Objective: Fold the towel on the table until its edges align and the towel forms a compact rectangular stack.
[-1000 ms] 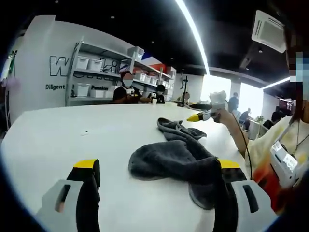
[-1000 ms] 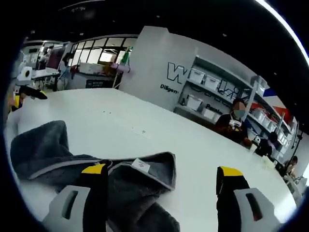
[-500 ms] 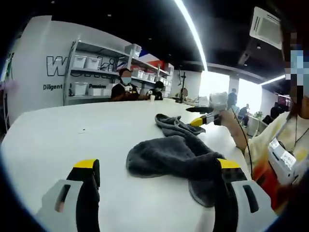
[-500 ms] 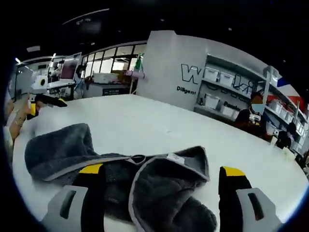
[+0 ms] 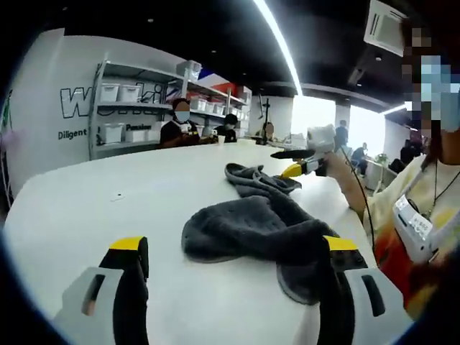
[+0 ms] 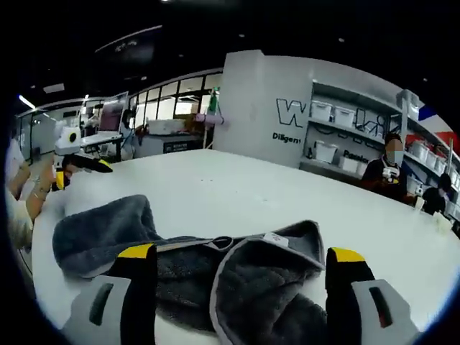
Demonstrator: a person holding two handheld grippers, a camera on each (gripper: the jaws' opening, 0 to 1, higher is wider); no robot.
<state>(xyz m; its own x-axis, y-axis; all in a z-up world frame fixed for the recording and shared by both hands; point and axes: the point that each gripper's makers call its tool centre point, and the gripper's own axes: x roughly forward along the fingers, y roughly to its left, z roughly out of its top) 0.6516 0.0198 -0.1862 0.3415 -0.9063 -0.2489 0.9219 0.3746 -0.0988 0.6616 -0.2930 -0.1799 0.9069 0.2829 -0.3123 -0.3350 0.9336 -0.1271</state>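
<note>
A large open workshop: dark ceiling with strip lighting, a white partition wall with lettering, and shelving [image 5: 129,100] stocked with white bins. Several people sit or stand at the far side of the room. The work surface is a broad white table [image 5: 86,208] with a rounded edge.

The task item, a dark grey towel [image 5: 259,230], lies crumpled on the table near its middle, bunched into loose humps rather than spread flat. In the right gripper view the towel [image 6: 237,280] shows a lighter hem and a small white label [image 6: 274,239] turned upward, with one lobe stretching away toward the person's side. No fold has yet been formed and no edges align; I judge the task to be at its very start.

The left gripper [image 5: 233,277] has its jaws spread wide apart and grasping nothing; the near end of the towel lies against or just over the right-hand jaw. The right gripper [image 6: 241,277] is likewise released, jaws wide, with the towel's hemmed end lying between them on the table. In the left gripper view, the right gripper [image 5: 298,164] is held above the towel's far end.

Both tools stand at opposite ends of the cloth, which appears intended to let each take an end and draw the towel flat before folding.
</note>
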